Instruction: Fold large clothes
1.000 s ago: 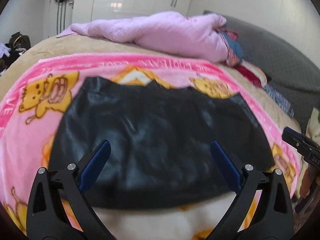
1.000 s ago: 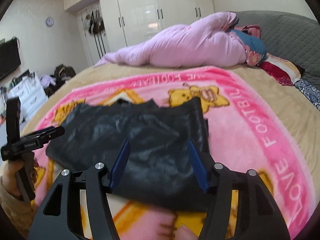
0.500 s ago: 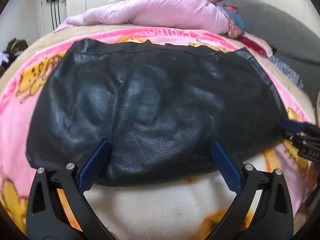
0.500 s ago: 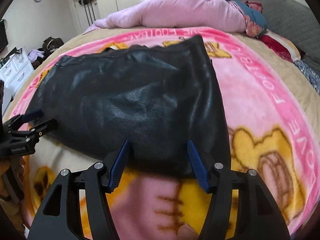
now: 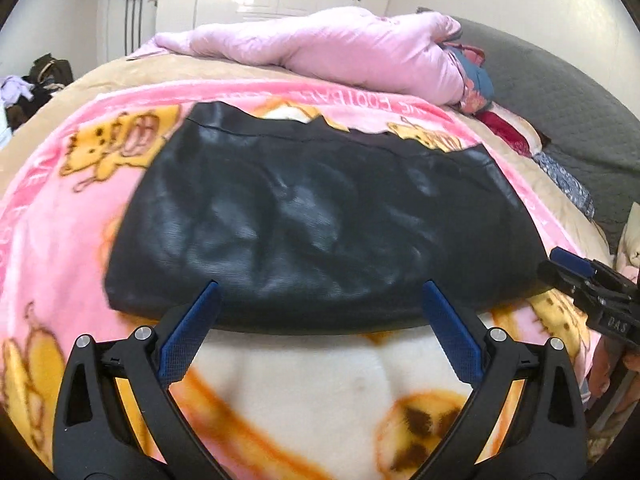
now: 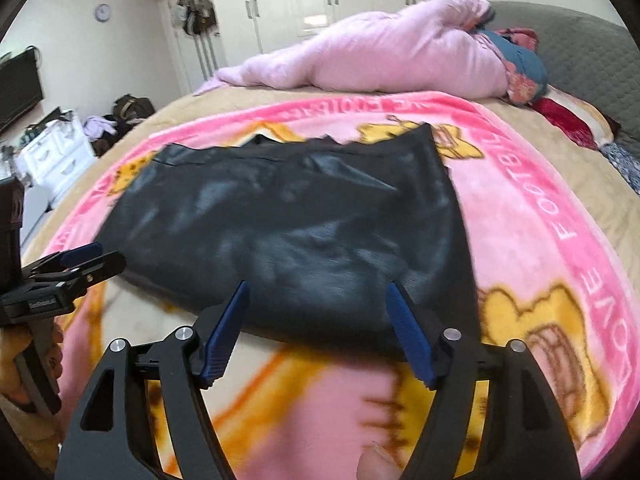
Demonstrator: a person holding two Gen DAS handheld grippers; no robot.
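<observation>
Bedroom setting: work surface is a bed covered w/ a pink cartoon blanket (image 5: 60, 216), white wardrobes behind.

Left gripper (image 5: 318, 320): jaws wide apart, nothing between the pads; tips sit over the near hem of the black leather-look garment (image 5: 320, 224), no contact visible. Right gripper (image 6: 318, 320): jaws spread, having just been opening; nothing clamped between them, tips likewise at the garment's near edge, toward its right-hand corner. Each gripper appears at the margin of the other's view, so both flank the same near edge, well apart from each other.

Garment lies flat on the blanket approx. centre, roughly trapezoid, one straight seam along the far edge, surface wrinkled but spread out. Layer count cannot be told from these views; it may already be doubled once.

Status (judgement): garment is laid out and released; no grip currently active. Remaining: take hold of the near edge or corners w/ both grippers, carry them over to the far edge, then repeat until compact.

Outward: pink duvet (image 5: 320, 52) bunched at the far side, dark pillows and a grey headboard (image 6: 580, 40) to the right, clutter on the floor at left.
</observation>
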